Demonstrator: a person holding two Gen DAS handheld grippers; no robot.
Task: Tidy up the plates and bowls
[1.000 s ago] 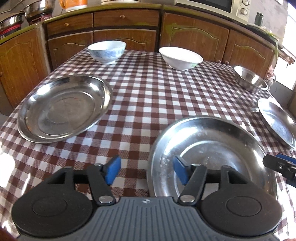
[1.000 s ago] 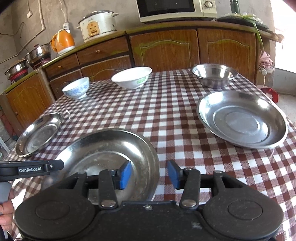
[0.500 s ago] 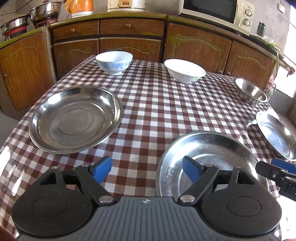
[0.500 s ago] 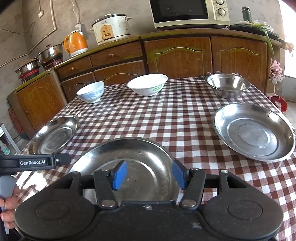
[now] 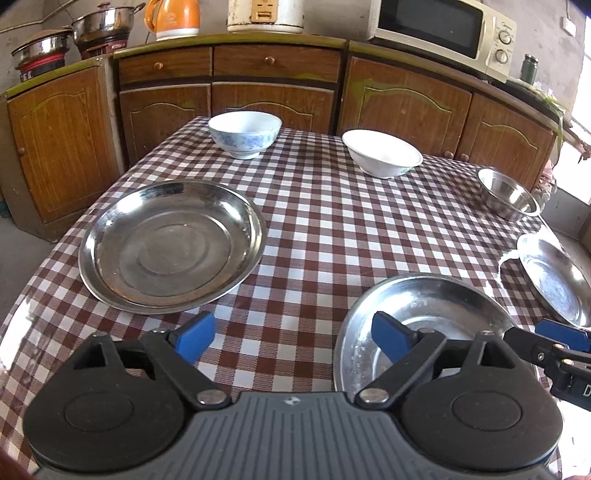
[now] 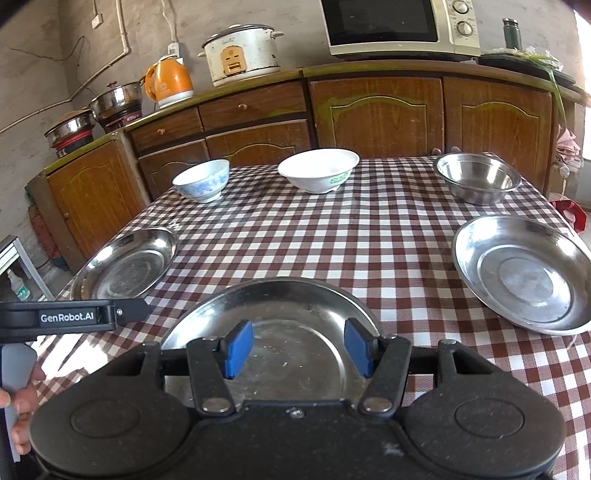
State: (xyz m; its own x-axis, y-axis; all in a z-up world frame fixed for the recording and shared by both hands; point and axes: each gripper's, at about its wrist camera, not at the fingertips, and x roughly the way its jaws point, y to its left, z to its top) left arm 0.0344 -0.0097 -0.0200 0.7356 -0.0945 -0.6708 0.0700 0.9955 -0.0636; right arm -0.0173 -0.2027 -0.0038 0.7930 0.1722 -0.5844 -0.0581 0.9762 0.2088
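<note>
Three steel plates lie on the checked table point(image 5: 332, 229): one near me point(image 5: 424, 314) point(image 6: 288, 306), one at the left point(image 5: 170, 243) point(image 6: 125, 262), one at the right point(image 5: 554, 280) point(image 6: 524, 273). Along the far edge stand a blue-patterned bowl point(image 5: 243, 134) point(image 6: 201, 181), a white bowl point(image 5: 382, 153) point(image 6: 317, 173) and a steel bowl point(image 5: 508, 194) point(image 6: 478, 177). My left gripper point(image 5: 293, 338) hovers over the near plate's left rim, its jaws opening and pressing on nothing. My right gripper point(image 6: 300, 347) is open above the same plate, holding nothing.
Wooden cabinets point(image 6: 376, 118) run behind the table, with a microwave point(image 6: 399, 26), a rice cooker point(image 6: 242, 55), an orange kettle point(image 6: 170, 83) and steel pots point(image 5: 99, 26) on top. A hand point(image 6: 18, 406) holds the left gripper's handle at the near left table edge.
Both grippers have risen and drawn back a little from the near plate. The left jaws have spread much wider, the right jaws slightly wider. No dish has moved.
</note>
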